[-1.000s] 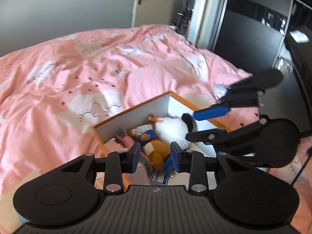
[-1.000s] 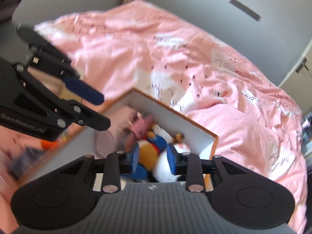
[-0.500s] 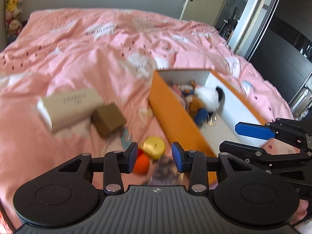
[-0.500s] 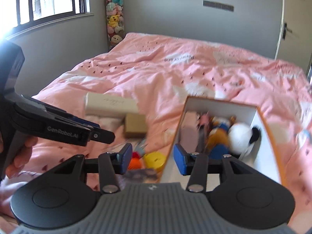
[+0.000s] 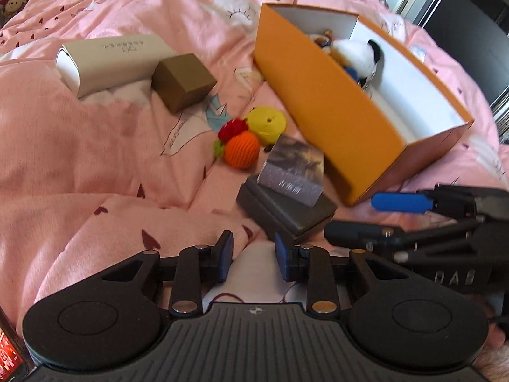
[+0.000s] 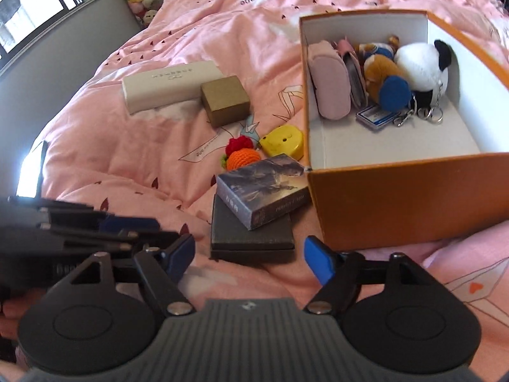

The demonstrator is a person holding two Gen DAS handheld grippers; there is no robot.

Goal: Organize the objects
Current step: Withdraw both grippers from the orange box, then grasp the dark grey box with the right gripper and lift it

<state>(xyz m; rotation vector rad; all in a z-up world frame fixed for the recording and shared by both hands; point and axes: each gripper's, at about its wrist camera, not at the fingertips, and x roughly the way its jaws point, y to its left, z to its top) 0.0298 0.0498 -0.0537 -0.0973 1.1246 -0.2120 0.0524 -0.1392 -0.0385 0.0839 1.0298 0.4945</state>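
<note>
Both grippers hung over the pink patterned duvet (image 6: pixel 133 146) with nothing held: the left gripper (image 5: pixel 253 262) had its blue pads a small gap apart, and the right gripper (image 6: pixel 249 256) had its fingers spread wide. The open orange cardboard box (image 6: pixel 404 197) was the landmark. Inside it, at its far end, lay a white and black panda plush (image 6: pixel 424 63), a pink pouch (image 6: pixel 329 84) and other small toys. Just beside its near left corner a printed card box (image 6: pixel 264 187) lay tilted on a dark grey flat case (image 6: pixel 251 235). Further left of the orange box were a yellow round toy (image 6: pixel 283 141), an orange crocheted ball (image 6: pixel 243 158), a brown cube box (image 6: pixel 226 100) and a long beige case (image 6: pixel 171 86). Grey wall and a window (image 6: pixel 35 9) stood behind the bed. Half a second earlier both cameras were higher and further from the orange box, and the right gripper's fingers were closer together.
</note>
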